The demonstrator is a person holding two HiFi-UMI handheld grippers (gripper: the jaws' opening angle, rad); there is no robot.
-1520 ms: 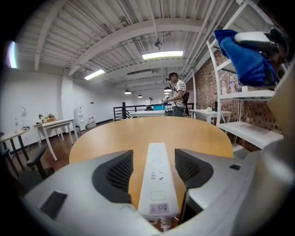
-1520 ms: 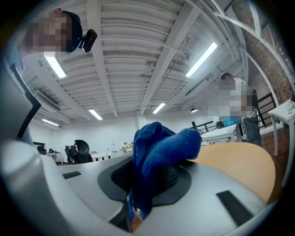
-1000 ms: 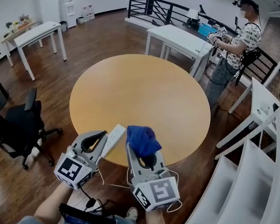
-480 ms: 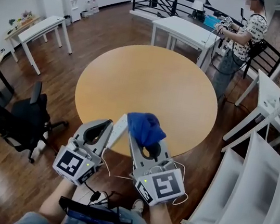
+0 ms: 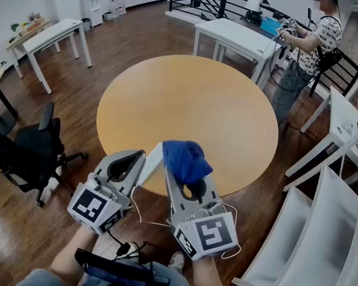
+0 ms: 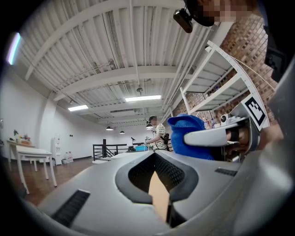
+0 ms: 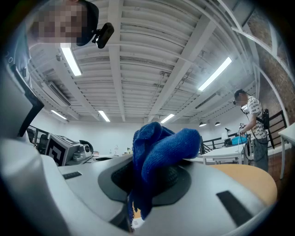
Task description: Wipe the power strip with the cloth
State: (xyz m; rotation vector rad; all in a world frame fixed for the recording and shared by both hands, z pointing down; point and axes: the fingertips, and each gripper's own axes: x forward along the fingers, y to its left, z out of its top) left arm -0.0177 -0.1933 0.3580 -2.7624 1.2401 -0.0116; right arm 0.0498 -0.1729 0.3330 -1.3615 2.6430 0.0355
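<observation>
Round wooden tabletop (image 5: 192, 101) fills the middle of the head view. All the work sits at its near rim, at 6 o'clock, close to the person's body. That is likely so both arms reach it without stretching.

Left claw (image 5: 137, 158) is at about 7 o'clock on the rim, pointing level toward 12. It is pressed fully closed with nothing in it; its own view shows only a tan sliver of tabletop past the slit. It is probably kept closed as a blunt stop to steady the strip, not to grasp it.

Right claw (image 5: 180, 176) is at 6 o'clock, alongside the left claw and pointing the same way. It is clamped on the blue cloth (image 5: 186, 159). The cloth is pinched by a fold, so the bulk bunches up and forward over the tips, and a short tail hangs below the jaws in the right gripper view. Held this way, a soft wad would lead into the wipe and hard plastic would not.

White power strip (image 5: 152, 162) lies on the tabletop in the gap between the two claws. Its long axis runs from 6 toward 12, just beside the left claw's inner flank. The cloth sits at its 3 o'clock, near its far end. Whether the cloth touches it cannot be told, and the wipe itself looks not yet started.
</observation>
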